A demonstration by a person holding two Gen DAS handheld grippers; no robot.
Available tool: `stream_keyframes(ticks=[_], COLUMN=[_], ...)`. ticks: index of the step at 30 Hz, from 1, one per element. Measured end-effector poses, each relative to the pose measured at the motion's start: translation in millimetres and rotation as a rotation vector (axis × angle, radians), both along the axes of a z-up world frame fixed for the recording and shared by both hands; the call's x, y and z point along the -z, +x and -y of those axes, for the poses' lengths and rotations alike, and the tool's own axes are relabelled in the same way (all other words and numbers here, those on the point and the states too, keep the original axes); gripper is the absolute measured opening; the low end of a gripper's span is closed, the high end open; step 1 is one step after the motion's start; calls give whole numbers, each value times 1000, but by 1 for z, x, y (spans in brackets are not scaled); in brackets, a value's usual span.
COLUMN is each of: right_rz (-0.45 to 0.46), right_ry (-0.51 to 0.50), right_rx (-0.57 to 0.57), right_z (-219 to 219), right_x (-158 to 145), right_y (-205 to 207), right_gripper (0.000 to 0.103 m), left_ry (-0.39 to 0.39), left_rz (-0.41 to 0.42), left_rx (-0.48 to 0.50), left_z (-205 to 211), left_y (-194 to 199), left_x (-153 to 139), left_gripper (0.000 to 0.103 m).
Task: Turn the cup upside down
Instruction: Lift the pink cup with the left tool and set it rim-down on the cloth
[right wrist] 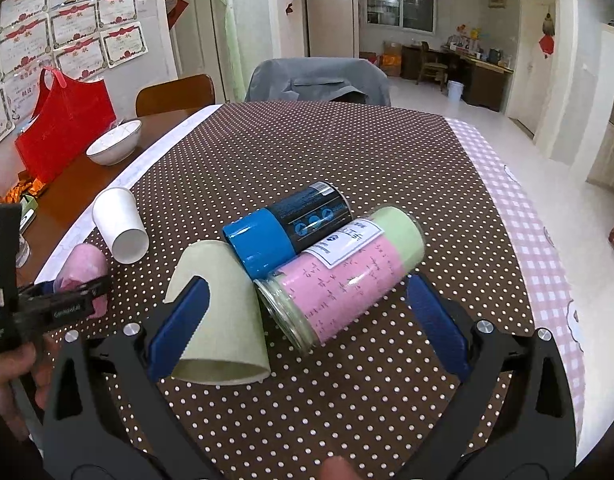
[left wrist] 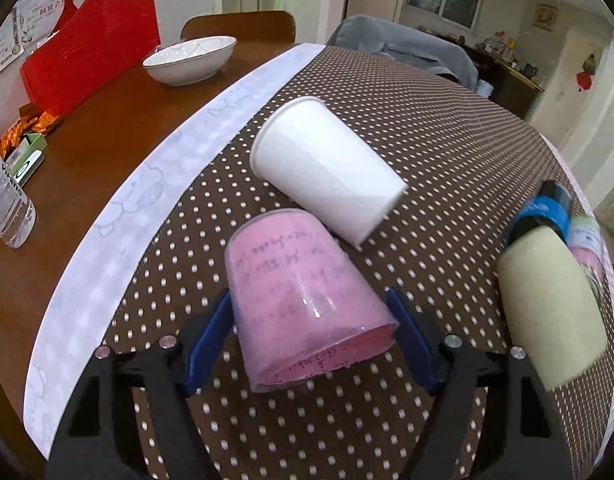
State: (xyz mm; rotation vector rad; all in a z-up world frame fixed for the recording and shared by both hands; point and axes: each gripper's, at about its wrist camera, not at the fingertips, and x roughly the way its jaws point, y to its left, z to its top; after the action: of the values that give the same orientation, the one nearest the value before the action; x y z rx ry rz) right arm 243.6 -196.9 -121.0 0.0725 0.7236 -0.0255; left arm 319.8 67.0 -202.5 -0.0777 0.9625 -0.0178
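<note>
A pink cup (left wrist: 303, 296) lies tilted between my left gripper's (left wrist: 311, 336) blue fingers (left wrist: 209, 340), mouth toward the camera; the fingers stand at its sides and I cannot tell if they grip it. A white paper cup (left wrist: 327, 172) lies on its side just behind it. My right gripper (right wrist: 307, 316) is open around a pale green cup (right wrist: 219, 320) lying on its side and a glass jar (right wrist: 339, 276) with pink and green lining. A blue-and-black can (right wrist: 287, 228) lies behind them. The left gripper and pink cup (right wrist: 87, 276) show at left in the right wrist view.
The brown dotted cloth (right wrist: 307, 144) covers the table, with a checked border (right wrist: 527, 216) at right. On the bare wood at left stand a white bowl (left wrist: 191, 60), a red bag (left wrist: 95, 52), a plastic bottle (left wrist: 7, 200) and snack packets. Chairs stand behind the table.
</note>
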Motion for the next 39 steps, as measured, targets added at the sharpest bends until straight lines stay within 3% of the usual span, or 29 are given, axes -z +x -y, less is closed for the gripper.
stream_keyframes(ticks=[9, 18, 28, 39], right_rz=[37, 65, 59, 90], right_ry=[-6, -22, -19, -7], right_rx=[8, 40, 71, 98], right_z=[5, 22, 38, 44], right_x=[-13, -21, -14, -15], right_y=[-30, -74, -122, -153], right_gripper=[97, 97, 97, 97], left_ry=[-32, -69, -87, -87], left_rz=[88, 139, 125, 52], left_rx=[100, 265, 353, 371], left_z=[22, 74, 121, 147], left_y=[-51, -118, -170, -167], left_x=[-36, -58, -38, 5], left_gripper=[75, 75, 75, 76])
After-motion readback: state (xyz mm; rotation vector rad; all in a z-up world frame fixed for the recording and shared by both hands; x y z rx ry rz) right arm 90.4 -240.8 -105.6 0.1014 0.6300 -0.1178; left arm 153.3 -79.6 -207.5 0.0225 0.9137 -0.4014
